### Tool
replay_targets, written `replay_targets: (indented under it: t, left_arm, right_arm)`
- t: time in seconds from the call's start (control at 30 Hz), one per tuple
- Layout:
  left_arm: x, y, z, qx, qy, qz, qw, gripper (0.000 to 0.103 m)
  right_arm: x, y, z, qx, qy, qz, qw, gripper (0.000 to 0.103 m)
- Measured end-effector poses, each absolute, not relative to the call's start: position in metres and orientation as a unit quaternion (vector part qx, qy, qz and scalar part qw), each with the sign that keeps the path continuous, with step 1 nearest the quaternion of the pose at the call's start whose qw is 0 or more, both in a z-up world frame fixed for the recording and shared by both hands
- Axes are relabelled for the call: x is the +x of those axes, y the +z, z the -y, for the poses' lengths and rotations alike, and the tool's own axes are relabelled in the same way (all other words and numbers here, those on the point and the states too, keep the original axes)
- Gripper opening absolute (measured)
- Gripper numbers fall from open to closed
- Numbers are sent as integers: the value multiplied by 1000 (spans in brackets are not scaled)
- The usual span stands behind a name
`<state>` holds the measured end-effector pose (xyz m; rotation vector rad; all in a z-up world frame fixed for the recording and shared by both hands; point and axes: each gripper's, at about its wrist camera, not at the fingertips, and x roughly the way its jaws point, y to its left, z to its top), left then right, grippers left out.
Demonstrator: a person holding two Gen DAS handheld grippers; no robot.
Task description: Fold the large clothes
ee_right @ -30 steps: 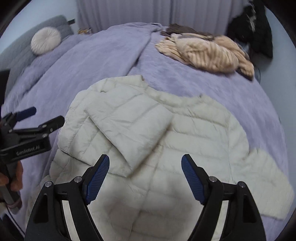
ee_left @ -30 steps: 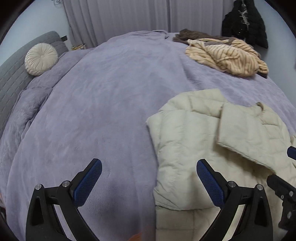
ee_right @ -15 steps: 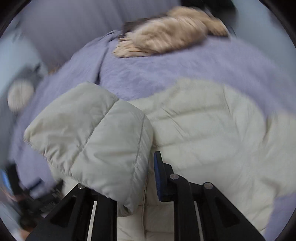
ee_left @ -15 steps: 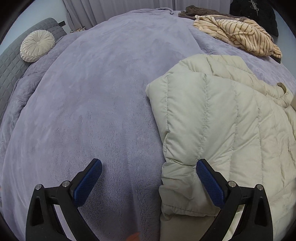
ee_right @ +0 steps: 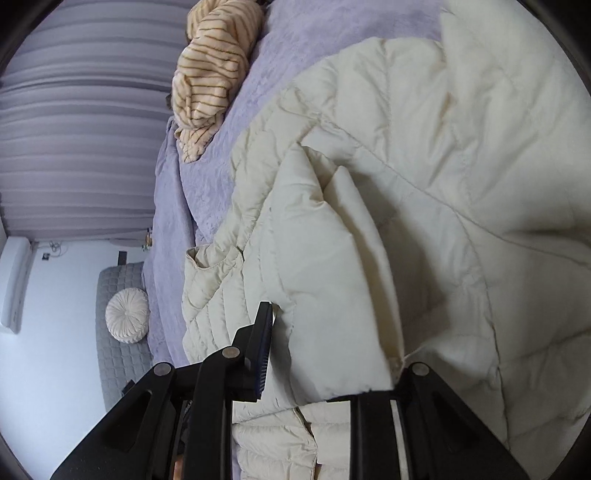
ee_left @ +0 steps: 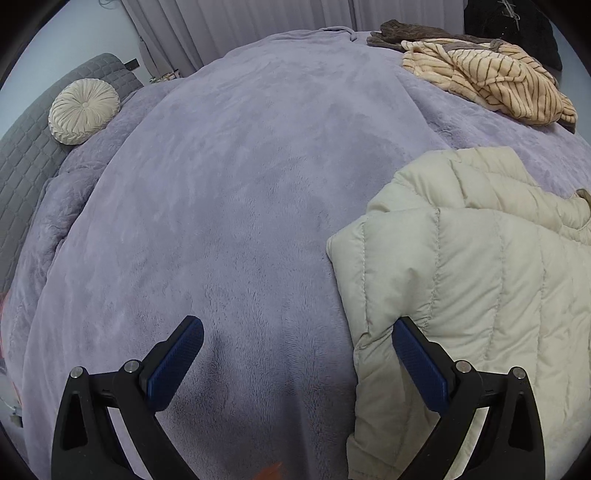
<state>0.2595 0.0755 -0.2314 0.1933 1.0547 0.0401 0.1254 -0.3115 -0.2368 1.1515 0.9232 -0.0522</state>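
1. The jacket [ee_left: 461, 295] runs off the right and bottom edges of the left wrist view; its far side and hem are unseen.
2. In the right wrist view the jacket [ee_right: 424, 184] is cut off at the right edge.
3. The right gripper [ee_right: 328, 354] has one finger buried under a jacket fold; only the other pad [ee_right: 264, 354] shows.
4. The dark garment [ee_left: 513, 26] is cropped at the top edge.
5. The small items [ee_left: 166, 75] by the curtain are too small to tell.
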Motion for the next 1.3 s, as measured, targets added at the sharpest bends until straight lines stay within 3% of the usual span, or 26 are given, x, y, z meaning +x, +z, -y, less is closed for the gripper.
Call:
replay_targets:
  t: [0.23,0.3,0.4,0.5,0.53,0.57,0.6,0.63,0.73,0.87,0.93,1.0,1.17,1.3]
  left_arm:
    - [265,-245,-89,89,34,-515,852,103]
    - [264,-237,-96,86,34,-513,854,103]
    - [260,-218,-109,64,19,-512,856,103]
    - [255,-193,-113,44,9,-491,870,103]
    - [256,-187,-112,33,-6,-486,873,103]
    - [259,-183,-109,19,-25,-486,873,103]
    - [260,-181,-102,8,-40,-487,872,103]
    - [262,-182,-94,3,-55,-487,872,103]
    - [267,-202,-59,23,-83,-498,863,103]
    - [273,-250,-48,11,-61,-544,837,103]
    - [274,-253,-55,-11,-60,-545,836,103]
    - [270,-251,-52,9,-61,-541,839,103]
    - [267,-231,-56,39,-41,-532,845,103]
    - [258,-206,-60,44,-30,-525,849,103]
  right_arm:
    - [162,-253,307,415,-51,-489,765,16]
    - [152,-244,310,400,-73,-492,770,23]
    - [128,-225,317,378,-104,-502,771,49]
    - [108,-200,321,346,-133,-496,785,50]
    - [102,-190,321,336,-138,-486,795,49]
    - [99,-180,320,327,-137,-472,807,43]
    - [99,-172,317,319,-129,-460,819,32]
    - [105,-165,313,310,-119,-453,827,30]
    - [137,-164,294,278,-80,-456,842,30]
    - [169,-211,282,244,-96,-513,817,27]
    - [167,-240,295,280,-102,-530,794,10]
    - [158,-250,308,312,-99,-518,790,2]
    - [146,-239,314,299,-111,-523,791,2]
    - [129,-220,324,300,-124,-524,787,8]
